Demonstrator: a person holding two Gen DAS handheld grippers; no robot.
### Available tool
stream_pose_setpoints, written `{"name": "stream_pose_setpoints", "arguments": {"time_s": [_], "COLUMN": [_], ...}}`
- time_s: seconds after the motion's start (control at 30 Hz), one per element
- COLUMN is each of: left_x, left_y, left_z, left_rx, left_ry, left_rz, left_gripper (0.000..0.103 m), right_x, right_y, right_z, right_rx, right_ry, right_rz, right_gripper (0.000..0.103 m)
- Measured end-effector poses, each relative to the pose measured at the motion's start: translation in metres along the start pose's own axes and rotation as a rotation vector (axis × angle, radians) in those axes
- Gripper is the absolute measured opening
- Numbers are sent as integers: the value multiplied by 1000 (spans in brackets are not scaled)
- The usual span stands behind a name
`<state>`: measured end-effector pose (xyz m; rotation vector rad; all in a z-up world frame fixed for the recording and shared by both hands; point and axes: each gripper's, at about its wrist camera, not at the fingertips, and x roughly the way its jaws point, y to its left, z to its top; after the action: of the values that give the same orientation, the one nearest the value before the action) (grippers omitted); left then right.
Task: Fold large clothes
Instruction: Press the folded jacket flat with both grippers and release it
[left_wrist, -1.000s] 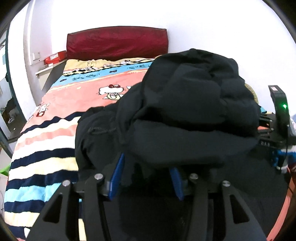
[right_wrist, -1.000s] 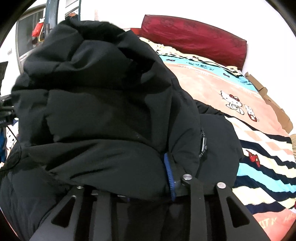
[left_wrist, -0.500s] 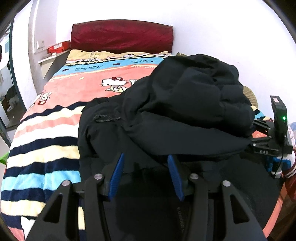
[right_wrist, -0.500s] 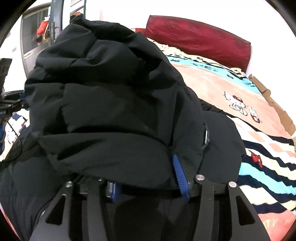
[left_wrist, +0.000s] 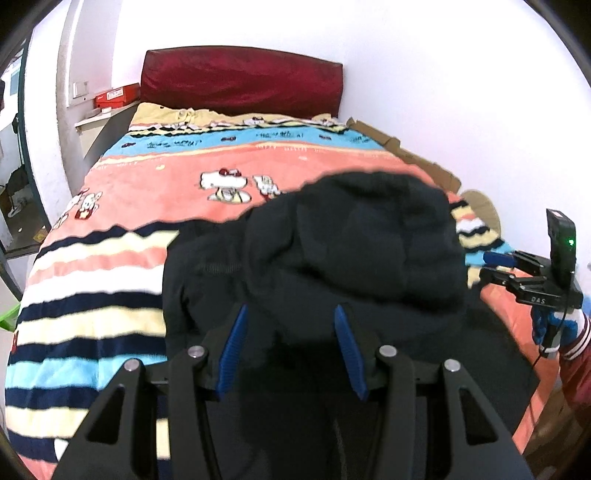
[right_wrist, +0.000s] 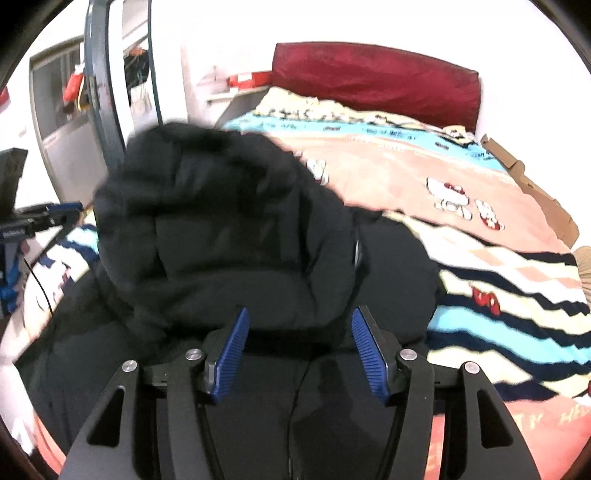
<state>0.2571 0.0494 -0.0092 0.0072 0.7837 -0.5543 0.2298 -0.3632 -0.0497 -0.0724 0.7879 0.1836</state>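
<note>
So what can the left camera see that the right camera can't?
Only the left wrist view shows the right gripper, a gloved hand and a red sleeve. Only the right wrist view shows a blue metal frame and the left gripper. Both show the black puffy jacket on the striped cartoon blanket and the red headboard.

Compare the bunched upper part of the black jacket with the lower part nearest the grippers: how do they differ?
The upper part of the black jacket is heaped into a puffy, quilted mound; the lower part lies flat and smooth on the blanket. The mound sits beyond the blue pads; the flat part runs under them. Both are free: the left hand-held gripper is open and the right hand-held gripper is opening, with nothing pinched.
</note>
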Motion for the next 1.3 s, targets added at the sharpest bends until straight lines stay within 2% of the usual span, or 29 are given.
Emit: {"name": "stream_pose_setpoints", "arguments": {"time_s": [0.13,0.3,0.43,0.53,0.67,0.77,0.9,1.13,1.3], "left_x": [16,48,78,104,121,119,99,65,69], "left_y": [4,5,0,-9,-29,-46,-65,-83,-81], "left_z": [34,77,106,112,82,45,11,-31,-56], "left_rx": [-40,-82,-102,-92,-18,61,128,169,167], "left_ry": [-24,-40,-34,9,89,133,136,133,149], "left_rz": [-9,-28,-58,-68,-71,-46,-31,-25,7], "left_gripper": [47,47,47,47,47,47,50,50,55], "right_x": [2,29,62,91,116,118,94,49,42], "right_y": [-1,11,20,24,36,48,58,71,69], "right_z": [45,104,135,144,123,85,46,5,-21], "right_rx": [17,25,42,58,7,-82,-126,-164,-143], "right_ry": [-45,-71,-60,-6,108,178,177,167,176], "right_rz": [18,27,45,45,90,87,94,79,75], "right_gripper": [58,61,62,65,65,65,65,66,67]}}
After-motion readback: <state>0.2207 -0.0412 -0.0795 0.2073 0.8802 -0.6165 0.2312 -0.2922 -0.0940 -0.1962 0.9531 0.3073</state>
